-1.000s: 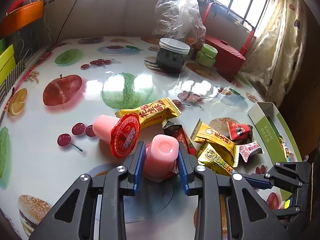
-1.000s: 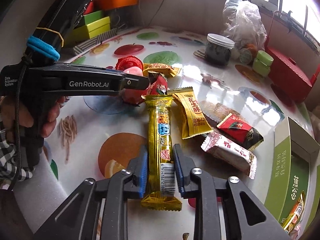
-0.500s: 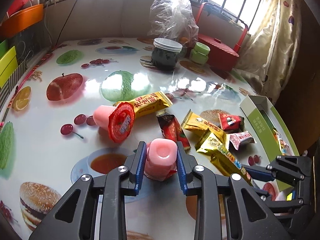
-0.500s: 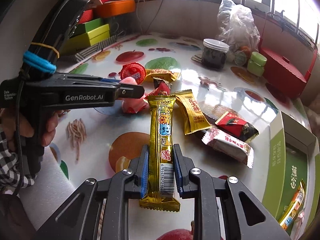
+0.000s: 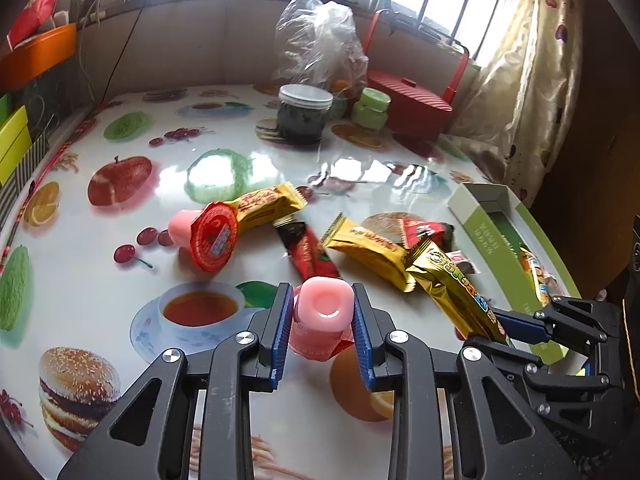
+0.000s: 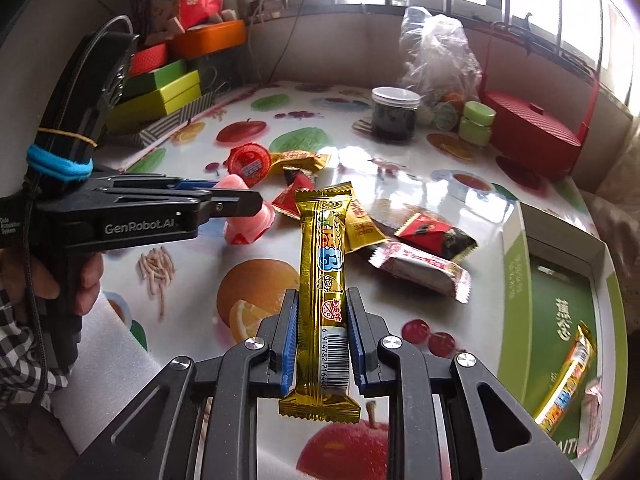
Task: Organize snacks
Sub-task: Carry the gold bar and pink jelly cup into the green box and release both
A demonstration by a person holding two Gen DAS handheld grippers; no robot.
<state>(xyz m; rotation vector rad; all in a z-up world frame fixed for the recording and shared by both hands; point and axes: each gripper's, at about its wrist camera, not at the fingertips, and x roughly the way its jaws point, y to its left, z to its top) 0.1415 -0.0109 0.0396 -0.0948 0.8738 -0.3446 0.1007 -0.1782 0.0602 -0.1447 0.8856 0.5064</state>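
My left gripper [image 5: 322, 314] is shut on a pink jelly cup [image 5: 323, 322] and holds it above the table; it also shows in the right wrist view [image 6: 248, 216]. My right gripper [image 6: 322, 334] is shut on a long gold snack bar [image 6: 324, 280], lifted off the table; the bar also shows in the left wrist view [image 5: 452, 288]. A second jelly cup with a red lid [image 5: 210, 236], yellow packets [image 5: 268, 206], a red-black packet [image 5: 308, 250] and a white-red packet [image 6: 420, 268] lie on the table. The green box [image 6: 560, 292] at the right holds a few snacks.
A dark jar with a white lid [image 5: 306, 116], green small jars [image 5: 374, 108], a red case [image 5: 412, 104] and a plastic bag [image 5: 320, 48] stand at the back. Coloured boxes [image 6: 168, 92] line the left edge. The fruit-print tablecloth [image 5: 120, 304] shows around the pile.
Both grippers have lifted and pulled back from the snack pile, each carrying its item: the left with the pink jelly cup, the right with the gold bar.
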